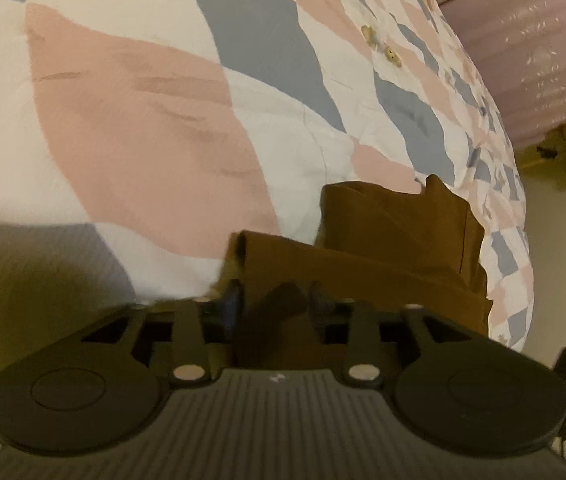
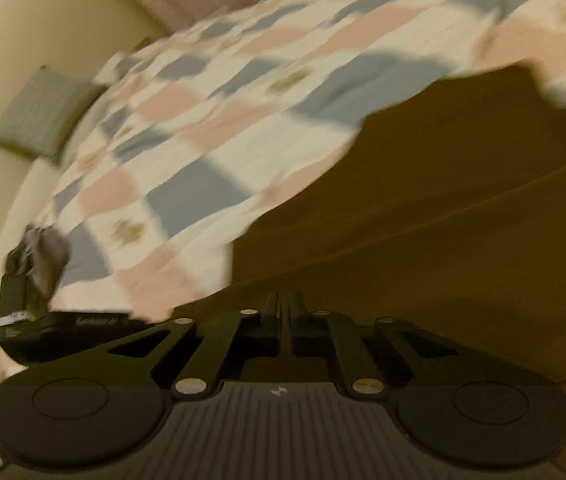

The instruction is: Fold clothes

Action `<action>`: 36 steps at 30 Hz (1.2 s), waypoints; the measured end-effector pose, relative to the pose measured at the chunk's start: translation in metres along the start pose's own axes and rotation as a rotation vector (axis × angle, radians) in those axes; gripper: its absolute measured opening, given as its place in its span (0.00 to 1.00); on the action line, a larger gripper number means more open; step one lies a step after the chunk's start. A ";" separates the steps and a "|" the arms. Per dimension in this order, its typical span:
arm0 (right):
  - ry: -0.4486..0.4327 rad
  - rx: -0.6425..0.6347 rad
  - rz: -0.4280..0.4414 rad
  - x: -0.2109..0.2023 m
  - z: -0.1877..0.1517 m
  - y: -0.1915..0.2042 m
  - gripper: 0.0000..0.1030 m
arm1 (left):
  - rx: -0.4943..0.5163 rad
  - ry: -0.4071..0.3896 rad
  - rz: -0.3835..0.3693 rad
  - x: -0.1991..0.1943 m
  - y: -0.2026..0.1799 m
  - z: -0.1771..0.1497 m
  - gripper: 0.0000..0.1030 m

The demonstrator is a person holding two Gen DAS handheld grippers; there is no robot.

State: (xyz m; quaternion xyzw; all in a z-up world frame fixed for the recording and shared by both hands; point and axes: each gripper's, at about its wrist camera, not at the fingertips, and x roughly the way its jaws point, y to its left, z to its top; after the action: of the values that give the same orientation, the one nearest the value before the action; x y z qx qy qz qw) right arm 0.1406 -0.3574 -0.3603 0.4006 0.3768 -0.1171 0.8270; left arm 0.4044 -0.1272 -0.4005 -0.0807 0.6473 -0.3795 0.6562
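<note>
A brown garment (image 1: 395, 240) lies partly folded on a bed quilt (image 1: 131, 128) patterned in pink, blue-grey and white patches with small teddy bears, near the quilt's edge, and in the right wrist view, which is blurred, it fills the lower right of the picture. The left gripper (image 1: 277, 300) stands over the cloth's near fold with its jaws partly apart and cloth lying between them, not pinched. The right gripper (image 2: 285, 304) has its jaws closed together over the brown fabric, whether cloth is caught between them cannot be told, while a grey cushion (image 2: 39, 120) lies at the far side of the bed and a black device (image 2: 35, 320) sits just beside the quilt's edge
</note>
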 end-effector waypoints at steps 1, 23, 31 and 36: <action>0.019 -0.011 0.007 0.011 -0.002 0.006 0.06 | -0.015 0.001 -0.006 -0.001 0.002 -0.002 0.36; -0.052 0.345 0.043 -0.016 -0.011 -0.068 0.12 | 0.298 0.041 0.019 0.043 -0.161 -0.062 0.39; -0.110 0.328 -0.146 -0.108 -0.033 -0.117 0.15 | 0.376 -0.035 -0.079 -0.001 -0.170 -0.084 0.20; -0.059 0.281 -0.102 -0.110 -0.049 -0.104 0.16 | 0.394 -0.038 0.049 -0.009 -0.131 -0.061 0.17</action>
State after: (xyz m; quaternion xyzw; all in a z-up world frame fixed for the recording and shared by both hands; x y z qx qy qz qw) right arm -0.0126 -0.4004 -0.3606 0.4893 0.3518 -0.2222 0.7664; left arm 0.2988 -0.1894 -0.3242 0.0576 0.5498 -0.4811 0.6804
